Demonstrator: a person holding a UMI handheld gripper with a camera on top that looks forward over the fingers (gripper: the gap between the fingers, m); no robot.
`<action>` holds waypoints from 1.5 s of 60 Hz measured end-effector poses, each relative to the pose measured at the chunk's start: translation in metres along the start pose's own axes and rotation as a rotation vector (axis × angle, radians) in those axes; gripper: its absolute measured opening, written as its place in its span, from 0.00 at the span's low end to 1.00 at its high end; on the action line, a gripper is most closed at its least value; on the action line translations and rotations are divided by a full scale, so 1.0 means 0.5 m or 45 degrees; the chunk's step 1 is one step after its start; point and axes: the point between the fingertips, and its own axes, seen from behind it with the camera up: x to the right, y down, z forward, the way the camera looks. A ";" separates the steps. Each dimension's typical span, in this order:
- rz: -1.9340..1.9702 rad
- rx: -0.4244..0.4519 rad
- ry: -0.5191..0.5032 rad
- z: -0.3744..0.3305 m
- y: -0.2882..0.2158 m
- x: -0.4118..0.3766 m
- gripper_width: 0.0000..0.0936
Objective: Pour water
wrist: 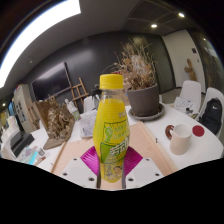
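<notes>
A yellow drink bottle (112, 125) with an orange cap and a green and yellow label stands upright between my gripper's (112, 165) fingers. Both magenta pads (91, 158) press against the bottle's lower sides, so the gripper is shut on it. The bottle's base is hidden behind the fingers. A white cup (181, 137) with a dark inside stands on the table (160, 128) beyond the fingers, to the right of the bottle.
A large pot with dry plants (141, 92) stands behind the bottle. A small red-topped object (197, 130) lies by the cup. White chairs (190, 97) stand at the far right. A smaller dry plant (58, 118) stands at the left.
</notes>
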 end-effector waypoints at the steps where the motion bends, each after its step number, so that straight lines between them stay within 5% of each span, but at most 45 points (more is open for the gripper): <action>1: 0.047 0.000 -0.023 -0.003 -0.014 -0.002 0.29; 17: 0.998 -0.092 -0.345 0.000 -0.152 0.041 0.29; 30: 1.720 -0.196 -0.513 0.047 -0.162 0.132 0.29; 44: 2.050 -0.309 -0.556 0.081 -0.126 0.182 0.29; 59: 1.805 -0.369 -0.515 0.070 -0.114 0.202 0.29; 66: 1.471 -0.313 -0.529 0.056 -0.174 0.211 0.29; 74: 0.928 -0.103 -0.464 0.035 -0.295 0.276 0.29; 90: -0.011 0.262 -0.035 0.002 -0.463 0.558 0.29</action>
